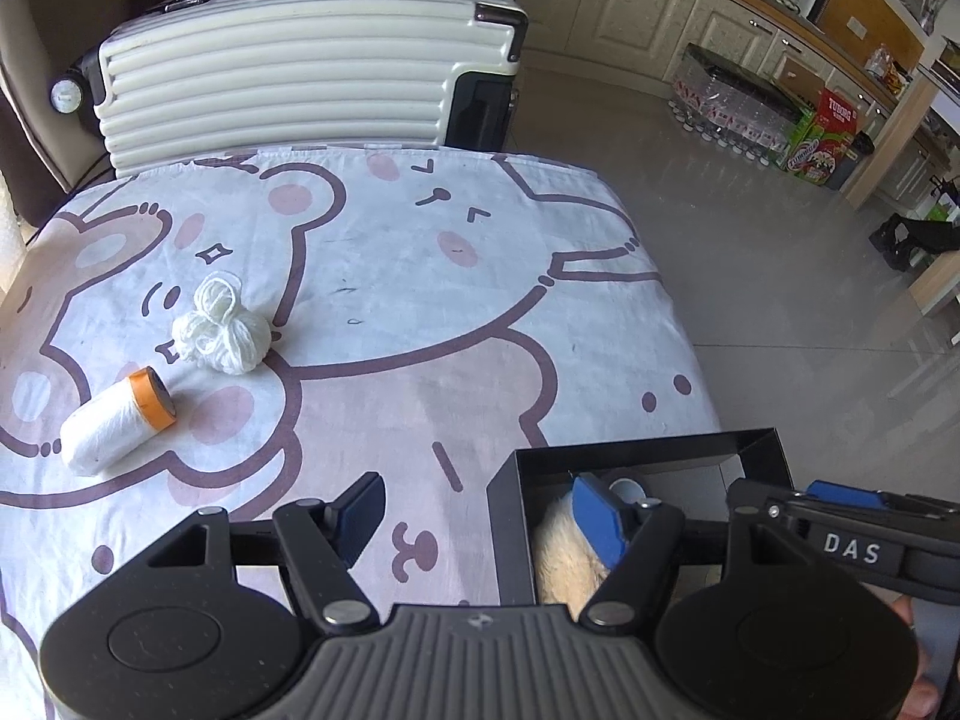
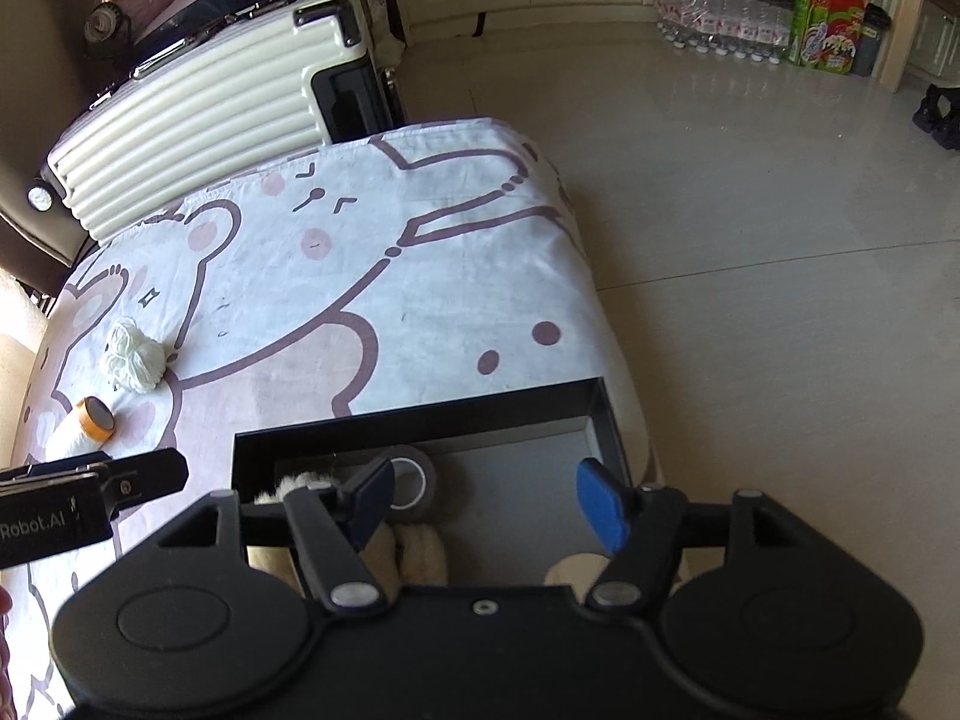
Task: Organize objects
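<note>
Two items left out on the tabletop [image 1: 420, 300]: a white yarn ball [image 1: 225, 333] and, just beside it toward the lower left of the frame, a white roll with an orange end [image 1: 117, 426] lying on its side. Both sit left of centre in the left wrist view, well apart from the black box [image 2: 600, 420].

Box sits at the tabletop's lower-right corner, close to the edge. Already inside: a grey tape roll [image 2: 414, 480], a cream fluffy item [image 2: 420, 552], and something pale at the lower right that I can't identify. Judging by that, the job is roughly half done, with two picks to go.

Left gripper [image 1: 480, 516]: jaws spread, nothing between them, over the box's left wall. Right gripper [image 2: 492, 498]: jaws spread and empty, above the box interior; tape roll shows behind the left finger, not pinched.

Room: wide bare cloth between the box and the remaining items, so a clear path across. Tabletop drops to the floor right beside the box's right wall. The white suitcase [image 1: 300, 78] stands against the far edge, top of frame, well behind the yarn ball. The two grippers are close together here; the right gripper crowds the lower right of the left wrist view.
</note>
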### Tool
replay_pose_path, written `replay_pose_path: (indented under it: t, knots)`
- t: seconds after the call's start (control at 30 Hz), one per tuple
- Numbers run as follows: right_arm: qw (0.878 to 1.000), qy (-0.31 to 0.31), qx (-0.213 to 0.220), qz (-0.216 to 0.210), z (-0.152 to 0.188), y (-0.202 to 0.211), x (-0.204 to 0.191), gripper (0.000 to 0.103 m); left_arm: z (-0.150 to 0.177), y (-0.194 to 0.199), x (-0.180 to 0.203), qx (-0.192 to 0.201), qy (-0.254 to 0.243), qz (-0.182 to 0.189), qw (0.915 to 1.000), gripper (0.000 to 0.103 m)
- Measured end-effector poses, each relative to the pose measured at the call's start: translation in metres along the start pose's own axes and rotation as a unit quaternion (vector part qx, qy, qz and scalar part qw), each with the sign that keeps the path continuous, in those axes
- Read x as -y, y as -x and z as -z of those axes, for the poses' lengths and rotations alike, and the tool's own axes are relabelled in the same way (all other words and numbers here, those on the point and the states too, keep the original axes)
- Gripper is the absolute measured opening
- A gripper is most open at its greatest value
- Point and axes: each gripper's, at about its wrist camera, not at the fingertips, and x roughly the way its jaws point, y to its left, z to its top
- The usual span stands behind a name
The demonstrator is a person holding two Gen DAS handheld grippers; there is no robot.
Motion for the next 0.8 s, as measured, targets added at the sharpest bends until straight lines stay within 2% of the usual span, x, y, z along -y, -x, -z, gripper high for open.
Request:
replay_pose_path:
  t: [0.13, 0.23, 0.4, 0.67, 0.8]
  knots:
    - [1.0, 0.005, 0.013, 0.002, 0.007, 0.02, 0.001, 0.069, 0.006, 0.013, 0.003, 0.004, -0.017, -0.01, 0.9998, 0.07]
    - [1.0, 0.004, 0.026, -0.003, 0.012, 0.037, 0.0, 0.07, 0.011, 0.024, 0.003, 0.01, -0.02, -0.013, 0.9997, 0.076]
    - [0.999, 0.01, 0.043, 0.006, 0.022, 0.06, 0.001, 0.072, 0.019, 0.04, 0.006, 0.017, -0.027, -0.02, 0.9993, 0.078]
    - [0.998, -0.003, 0.068, 0.018, 0.036, 0.091, 0.011, 0.079, 0.031, 0.059, 0.01, 0.028, -0.04, -0.039, 0.9981, 0.091]
    - [0.996, 0.007, 0.083, 0.038, 0.043, 0.103, 0.013, 0.084, 0.034, 0.064, 0.007, 0.032, -0.038, -0.048, 0.9976, 0.095]
